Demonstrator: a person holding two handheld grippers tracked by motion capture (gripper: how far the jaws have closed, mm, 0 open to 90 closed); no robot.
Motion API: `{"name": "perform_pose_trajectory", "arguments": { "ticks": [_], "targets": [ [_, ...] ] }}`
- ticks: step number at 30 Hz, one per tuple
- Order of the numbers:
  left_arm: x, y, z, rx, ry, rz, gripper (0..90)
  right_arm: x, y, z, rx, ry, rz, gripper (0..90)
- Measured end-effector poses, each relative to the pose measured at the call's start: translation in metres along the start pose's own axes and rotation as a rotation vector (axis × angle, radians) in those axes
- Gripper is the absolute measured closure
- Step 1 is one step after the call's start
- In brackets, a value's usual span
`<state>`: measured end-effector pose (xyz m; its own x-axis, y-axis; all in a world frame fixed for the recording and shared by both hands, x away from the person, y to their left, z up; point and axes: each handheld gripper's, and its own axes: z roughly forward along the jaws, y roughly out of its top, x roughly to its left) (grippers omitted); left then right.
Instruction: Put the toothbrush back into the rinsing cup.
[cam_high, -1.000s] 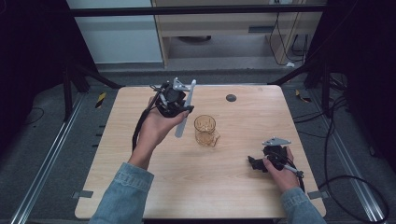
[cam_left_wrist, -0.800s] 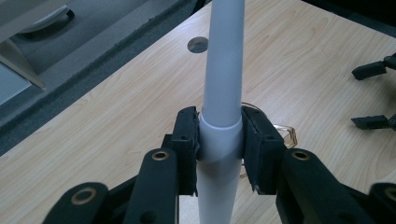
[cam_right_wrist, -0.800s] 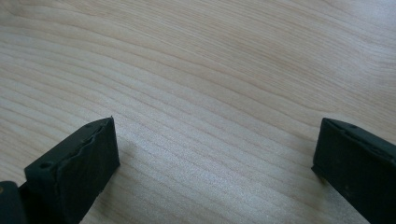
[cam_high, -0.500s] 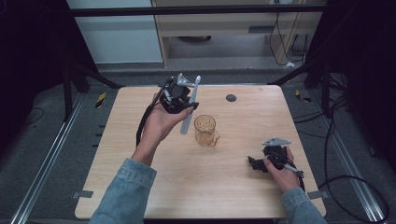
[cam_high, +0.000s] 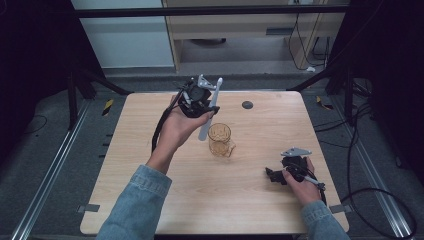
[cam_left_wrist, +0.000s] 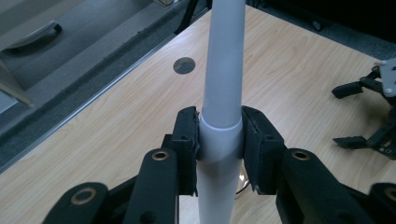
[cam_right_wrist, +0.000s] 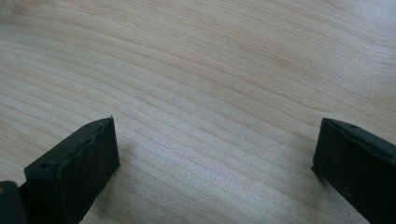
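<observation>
Here, left gripper (cam_high: 202, 102) clamping toothbrush (cam_high: 210, 107) (tilted), above glass (cam_high: 220, 139)

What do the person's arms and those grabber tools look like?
Both arms wear blue denim sleeves. The left gripper and right gripper are black, each topped by a grey three-cornered plate and trailing a black cable. Their fingers are chunky black blocks with brass-coloured pivot rings.

The amber glass (cam_high: 220, 139) stands near the middle of the counter (cam_high: 150, 200), the one upright thing in my way. Just left of it and above, my left gripper (cam_high: 200, 100) hangs with the white tube (cam_high: 208, 114) slanting down beside its rim. Right of the glass and nearer me, my right gripper (cam_high: 280, 175) rests, jaws wide. Behind the glass lies bare wood around a flat dark disc (cam_high: 247, 105); nearer me the wood is open too.
</observation>
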<state>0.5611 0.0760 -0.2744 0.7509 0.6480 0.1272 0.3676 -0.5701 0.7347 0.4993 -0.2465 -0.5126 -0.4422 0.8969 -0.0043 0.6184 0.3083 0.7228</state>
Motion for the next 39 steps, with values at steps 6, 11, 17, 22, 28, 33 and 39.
{"name": "perform_pose_trajectory", "arguments": {
  "ticks": [6,11,17,22,28,33,39],
  "targets": [
    [0.001,0.004,0.003,-0.002,0.003,0.005,67.9,0.000,0.000,0.000,0.001,0.002,-0.002,0.3],
    [0.005,0.006,0.007,0.002,0.012,0.001,67.9,0.000,0.000,0.000,0.001,0.003,-0.001,0.3],
    [0.002,0.010,0.008,-0.008,0.010,0.015,67.8,0.000,0.000,0.000,0.001,0.005,-0.003,0.3],
    [0.001,0.013,0.010,-0.009,0.012,0.019,67.8,0.000,0.000,0.000,0.001,0.005,-0.003,0.4],
    [-0.001,0.015,0.011,-0.010,0.010,0.026,67.9,0.000,0.000,0.000,0.001,0.005,-0.002,0.3],
    [-0.002,0.018,0.012,-0.012,0.008,0.031,67.8,0.000,0.000,0.000,0.002,0.006,-0.001,0.3],
    [-0.003,0.019,0.014,-0.012,0.010,0.032,67.8,0.000,0.000,0.000,0.002,0.007,-0.002,0.3]
  ]
}}
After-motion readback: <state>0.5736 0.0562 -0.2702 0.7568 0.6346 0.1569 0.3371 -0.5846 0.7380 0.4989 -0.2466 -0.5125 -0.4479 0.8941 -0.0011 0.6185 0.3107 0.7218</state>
